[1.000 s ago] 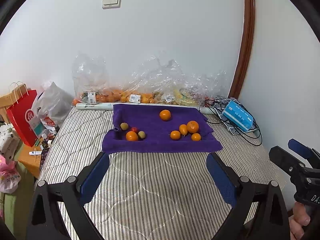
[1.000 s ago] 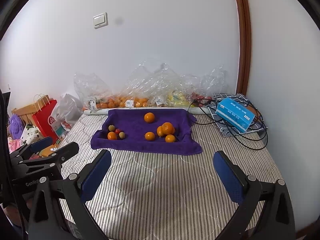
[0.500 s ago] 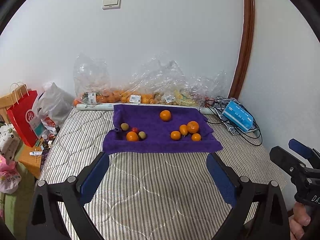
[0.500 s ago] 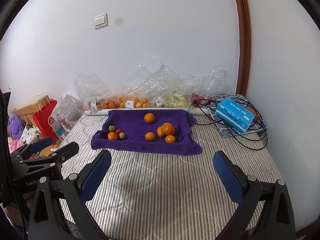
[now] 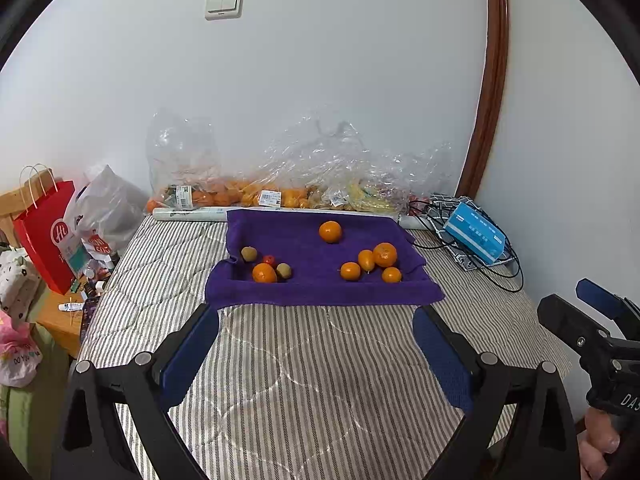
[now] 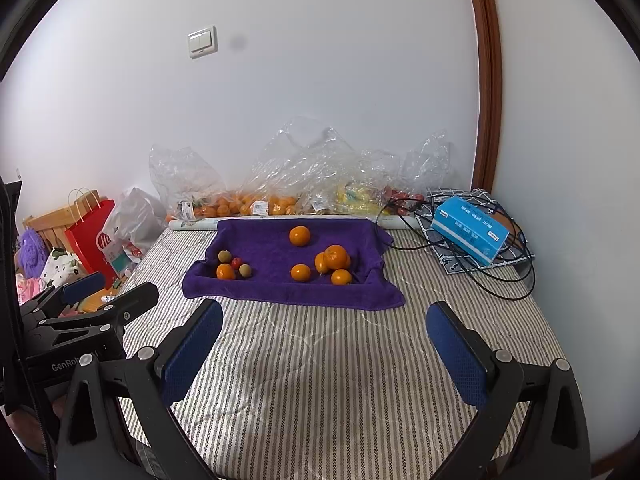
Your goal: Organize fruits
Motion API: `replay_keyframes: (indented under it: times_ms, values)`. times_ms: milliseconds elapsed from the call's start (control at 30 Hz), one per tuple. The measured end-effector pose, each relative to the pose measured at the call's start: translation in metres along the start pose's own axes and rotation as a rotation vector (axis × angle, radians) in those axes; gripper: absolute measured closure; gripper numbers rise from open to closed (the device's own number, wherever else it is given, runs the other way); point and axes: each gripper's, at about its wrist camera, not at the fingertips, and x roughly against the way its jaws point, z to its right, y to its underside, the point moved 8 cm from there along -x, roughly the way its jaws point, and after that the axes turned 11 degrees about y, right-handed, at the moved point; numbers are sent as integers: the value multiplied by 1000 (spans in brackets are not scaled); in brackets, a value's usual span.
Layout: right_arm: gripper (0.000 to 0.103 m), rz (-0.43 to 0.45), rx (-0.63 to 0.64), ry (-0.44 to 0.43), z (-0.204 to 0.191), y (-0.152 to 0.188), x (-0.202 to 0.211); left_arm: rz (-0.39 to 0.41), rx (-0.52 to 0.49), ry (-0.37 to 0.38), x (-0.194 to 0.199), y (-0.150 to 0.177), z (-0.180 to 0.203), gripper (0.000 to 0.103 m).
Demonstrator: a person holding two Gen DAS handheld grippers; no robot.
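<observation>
Comparing with a second ago, nothing on the purple towel (image 5: 320,276) has shifted; both views barely drift, so no sorting progress shows. Left gripper (image 5: 316,354) and right gripper (image 6: 324,354) hover wide open, empty, over the striped mattress (image 5: 304,380). From the towel's centre: a lone orange (image 5: 330,231) at 12 o'clock, an orange cluster (image 5: 372,266) at 3, a mixed group (image 5: 266,266) of kiwis, tomato and orange at 9.

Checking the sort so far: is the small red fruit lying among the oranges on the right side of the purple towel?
No, the small red fruit lies in the left cluster on the purple towel.
</observation>
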Motion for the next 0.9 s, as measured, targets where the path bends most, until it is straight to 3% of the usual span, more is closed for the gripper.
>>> replay_keyframes:
  times_ms: [900]
  values:
    - [2, 9, 11, -6, -2, -1, 7, 11, -2, 0, 3, -1, 4, 5]
